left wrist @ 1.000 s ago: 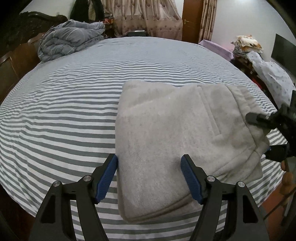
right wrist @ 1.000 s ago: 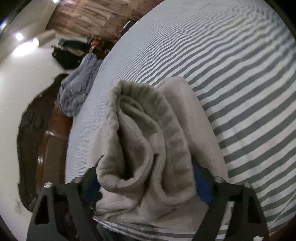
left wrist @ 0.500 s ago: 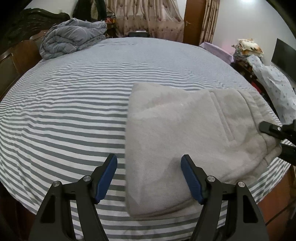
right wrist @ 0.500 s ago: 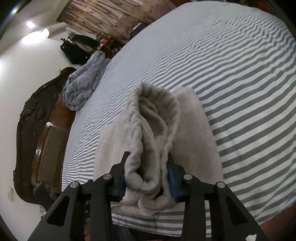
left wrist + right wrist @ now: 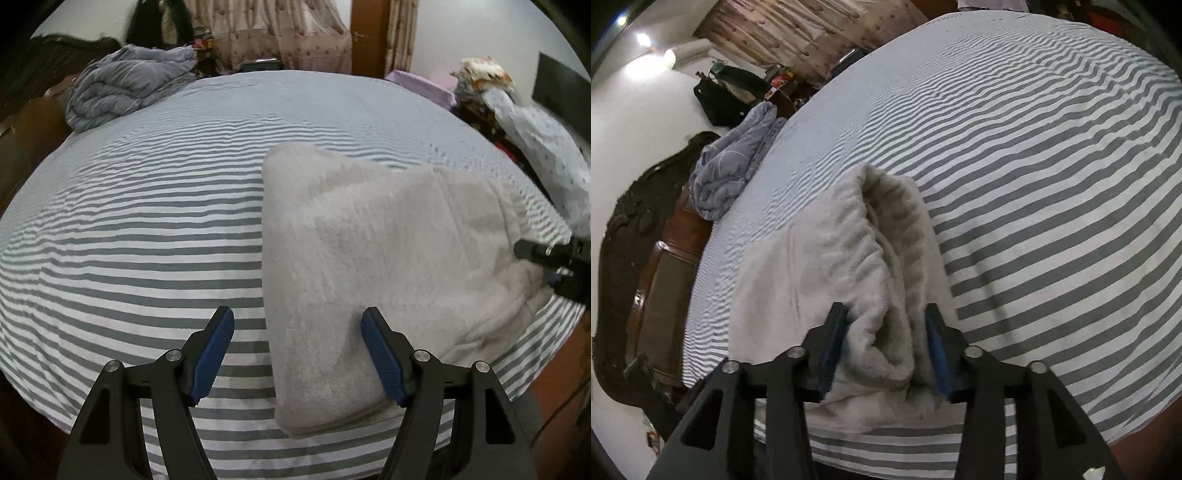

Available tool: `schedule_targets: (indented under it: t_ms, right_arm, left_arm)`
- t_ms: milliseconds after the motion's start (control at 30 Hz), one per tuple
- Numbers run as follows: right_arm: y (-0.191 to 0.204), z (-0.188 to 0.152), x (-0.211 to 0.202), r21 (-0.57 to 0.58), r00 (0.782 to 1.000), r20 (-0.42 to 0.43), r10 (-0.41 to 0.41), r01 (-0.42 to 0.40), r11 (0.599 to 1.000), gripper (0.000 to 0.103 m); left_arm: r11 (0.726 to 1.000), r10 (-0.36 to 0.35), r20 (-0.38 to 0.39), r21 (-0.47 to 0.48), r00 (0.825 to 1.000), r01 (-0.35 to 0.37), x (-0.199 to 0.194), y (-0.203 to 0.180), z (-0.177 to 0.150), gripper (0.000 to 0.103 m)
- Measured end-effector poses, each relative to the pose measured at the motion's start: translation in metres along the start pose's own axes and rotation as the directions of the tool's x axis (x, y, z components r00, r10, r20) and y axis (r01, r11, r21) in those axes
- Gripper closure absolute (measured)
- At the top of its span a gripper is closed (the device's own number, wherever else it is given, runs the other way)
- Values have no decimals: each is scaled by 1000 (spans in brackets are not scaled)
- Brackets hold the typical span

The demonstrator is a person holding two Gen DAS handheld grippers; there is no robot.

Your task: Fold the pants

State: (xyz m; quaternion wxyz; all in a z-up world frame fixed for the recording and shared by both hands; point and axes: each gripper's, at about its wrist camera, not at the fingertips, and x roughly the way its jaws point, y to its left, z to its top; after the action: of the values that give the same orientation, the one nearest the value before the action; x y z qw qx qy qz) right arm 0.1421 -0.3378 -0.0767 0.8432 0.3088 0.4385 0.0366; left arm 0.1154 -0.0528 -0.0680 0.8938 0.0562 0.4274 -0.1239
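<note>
Light grey fleece pants (image 5: 369, 258) lie folded into a thick rectangle on the near right part of the striped bed (image 5: 147, 229). My left gripper (image 5: 297, 354) hovers open over the fold's near left edge, one finger above the sheet and the other above the cloth, gripping nothing. At the pants' right end, my right gripper (image 5: 886, 350) has the bunched waistband (image 5: 886, 280) between its jaws. They are opening, but both blue pads (image 5: 833, 343) still touch the cloth. The left wrist view shows this gripper (image 5: 543, 269) at the far right edge.
A crumpled blue-grey duvet (image 5: 129, 88) sits at the bed's far left corner by the dark wooden headboard (image 5: 653, 280). Curtains and a door stand beyond the bed. Clutter and patterned cloth (image 5: 546, 147) pile up along the right side. The near bed edge drops off just below the pants.
The right jaws closed from wide apart onto the bunched waistband, then eased slightly. The waist end was drawn toward the right gripper and the bundle flattened. The left gripper stayed open and in place.
</note>
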Motion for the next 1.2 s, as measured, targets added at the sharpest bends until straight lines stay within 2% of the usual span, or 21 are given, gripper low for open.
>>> schedule_targets:
  t_ms: [167, 367, 500, 667, 767, 900, 1033, 1200]
  right_arm:
    - [2, -5, -2, -58, 998, 9, -62, 62, 996, 44]
    - [12, -9, -9, -88, 995, 6, -97, 97, 991, 32]
    - [6, -9, -11, -80, 997, -17, -75, 73, 994, 29]
    - [-3, -7, -8, -77, 998, -43, -54, 51, 996, 26]
    - [-11, -4, -4, -64, 998, -63, -30, 26, 998, 25]
    - [-27, 1, 5, -21, 993, -108, 42, -45, 999, 24]
    - [-42, 8, 17, 14, 978, -167, 127, -126, 992, 23]
    - [-45, 14, 23, -19, 956, -215, 199, -208, 978, 31]
  left_arm:
    - [999, 18, 30, 46, 999, -20, 6, -4, -8, 27]
    - [1000, -26, 13, 12, 1000, 26, 6, 6, -4, 25]
    - [994, -100, -14, -44, 995, 100, 2, 19, 1, 25]
    - [989, -129, -16, -75, 992, 127, -5, 33, 5, 25]
    - [979, -166, -26, -124, 986, 162, -3, 45, 6, 25]
    - [949, -243, -43, -216, 969, 228, 5, 65, 11, 25]
    - [913, -328, -69, -279, 942, 297, 18, 77, 15, 25]
    - [870, -397, -78, -347, 914, 349, 34, 85, 24, 25]
